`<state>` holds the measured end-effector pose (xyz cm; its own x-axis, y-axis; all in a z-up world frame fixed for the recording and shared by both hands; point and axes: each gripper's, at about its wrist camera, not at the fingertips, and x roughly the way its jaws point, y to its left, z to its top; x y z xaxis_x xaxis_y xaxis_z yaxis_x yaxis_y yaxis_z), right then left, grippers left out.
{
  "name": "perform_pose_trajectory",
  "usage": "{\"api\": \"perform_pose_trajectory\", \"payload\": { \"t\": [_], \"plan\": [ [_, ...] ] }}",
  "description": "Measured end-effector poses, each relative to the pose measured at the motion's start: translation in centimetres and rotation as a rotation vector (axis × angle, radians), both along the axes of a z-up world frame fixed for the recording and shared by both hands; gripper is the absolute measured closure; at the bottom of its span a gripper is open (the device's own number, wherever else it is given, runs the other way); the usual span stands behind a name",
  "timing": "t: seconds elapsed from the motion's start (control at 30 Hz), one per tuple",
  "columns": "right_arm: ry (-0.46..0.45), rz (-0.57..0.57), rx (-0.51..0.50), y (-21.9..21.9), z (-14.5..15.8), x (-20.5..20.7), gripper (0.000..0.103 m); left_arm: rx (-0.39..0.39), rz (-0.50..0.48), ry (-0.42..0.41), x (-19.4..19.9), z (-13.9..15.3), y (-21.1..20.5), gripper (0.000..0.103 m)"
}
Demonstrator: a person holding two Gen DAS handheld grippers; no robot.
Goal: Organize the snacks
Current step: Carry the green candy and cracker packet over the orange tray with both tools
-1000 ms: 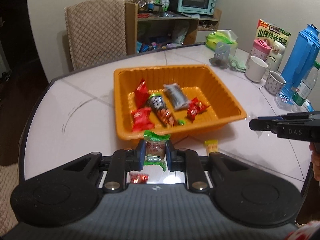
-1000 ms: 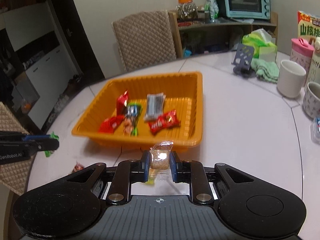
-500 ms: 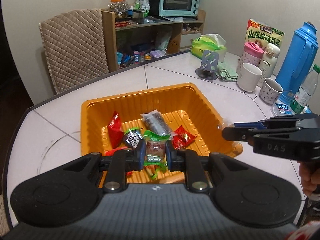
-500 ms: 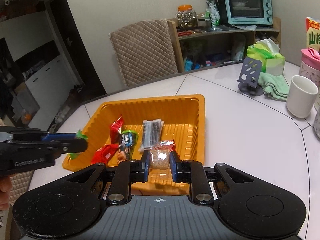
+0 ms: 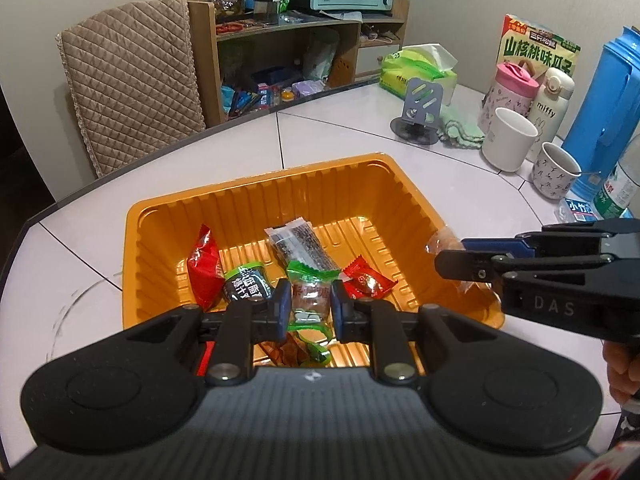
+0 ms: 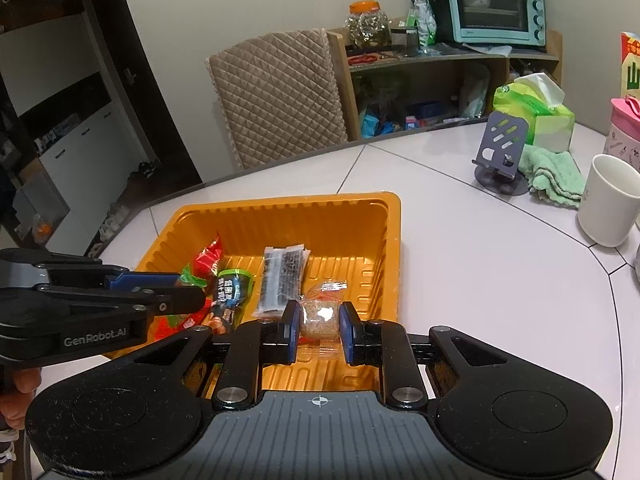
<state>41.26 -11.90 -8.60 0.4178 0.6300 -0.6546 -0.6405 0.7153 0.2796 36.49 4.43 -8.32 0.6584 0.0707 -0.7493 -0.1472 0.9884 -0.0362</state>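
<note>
— Two wrapped snacks are held directly above the ribbed orange plastic tray [image 5: 248,196]; how is each carried?

— The green-edged clear packet [image 5: 310,292] is pinched in the jaws of the left gripper [image 5: 309,305], long axis running along the fingers, over the tray's near edge. The clear packet of pale crumbly snack [image 6: 319,314] is pinched by the right gripper [image 6: 319,332], over the tray's right half.

— And the pose?

— Both grippers are pitched downward, side by side; release is judged to be next.

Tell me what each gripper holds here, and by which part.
Left gripper: green-wrapped snack, pinched across its middle. Right gripper: clear-wrapped snack, also pinched across its middle. Both hang over the orange tray.
</note>
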Motion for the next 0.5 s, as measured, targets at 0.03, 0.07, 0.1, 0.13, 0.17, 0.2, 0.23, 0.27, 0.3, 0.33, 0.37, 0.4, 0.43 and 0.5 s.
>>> {"api": "perform_pose_trajectory", "payload": {
  "t": [0.03, 0.07, 0.1, 0.13, 0.17, 0.2, 0.23, 0.27, 0.3, 0.33, 0.37, 0.4, 0.43, 0.5],
  "plan": [
    [0.002, -0.001, 0.0, 0.0, -0.1, 0.1, 0.082, 0.0, -0.001, 0.002, 0.2, -0.1, 0.0, 0.085],
    [0.003, -0.001, 0.0, 0.0, -0.1, 0.1, 0.082, 0.001, -0.002, 0.005, 0.4, -0.2, 0.1, 0.085],
    [0.004, -0.002, 0.0, 0.0, -0.1, 0.2, 0.082, 0.002, -0.002, 0.008, 0.5, -0.3, 0.1, 0.085],
    [0.005, -0.003, -0.001, 0.0, -0.2, 0.3, 0.082, 0.002, -0.002, 0.01, 0.7, -0.4, 0.1, 0.085],
    [0.004, -0.004, -0.001, 0.0, -0.2, 0.3, 0.082, 0.0, -0.001, 0.012, 0.9, -0.5, 0.1, 0.085],
    [0.004, -0.004, -0.001, 0.1, -0.2, 0.4, 0.082, -0.002, -0.001, 0.013, 1.0, -0.5, 0.2, 0.085],
    [0.004, -0.003, -0.001, 0.1, -0.2, 0.4, 0.082, -0.003, -0.001, 0.014, 1.1, -0.6, 0.2, 0.085],
    [0.004, -0.004, -0.002, 0.1, -0.2, 0.5, 0.082, -0.003, -0.001, 0.015, 1.2, -0.6, 0.2, 0.084],
    [0.003, -0.004, -0.001, 0.1, -0.2, 0.5, 0.082, -0.003, -0.001, 0.016, 1.3, -0.7, 0.2, 0.084],
    [0.004, -0.004, -0.001, 0.1, -0.2, 0.6, 0.082, -0.003, 0.0, 0.018, 1.4, -0.7, 0.2, 0.084],
    [0.004, -0.005, -0.001, 0.1, -0.2, 0.6, 0.082, -0.003, 0.001, 0.02, 1.5, -0.8, 0.3, 0.084],
    [0.003, -0.006, -0.002, 0.0, -0.2, 0.6, 0.082, -0.001, 0.001, 0.022, 1.6, -0.9, 0.3, 0.084],
    [0.003, -0.007, -0.002, 0.0, -0.2, 0.6, 0.082, 0.0, 0.001, 0.024, 1.7, -0.9, 0.3, 0.084],
    [0.004, -0.007, -0.001, 0.0, -0.2, 0.6, 0.082, -0.003, 0.006, 0.023, 1.8, -1.0, 0.4, 0.084]
  ]
}}
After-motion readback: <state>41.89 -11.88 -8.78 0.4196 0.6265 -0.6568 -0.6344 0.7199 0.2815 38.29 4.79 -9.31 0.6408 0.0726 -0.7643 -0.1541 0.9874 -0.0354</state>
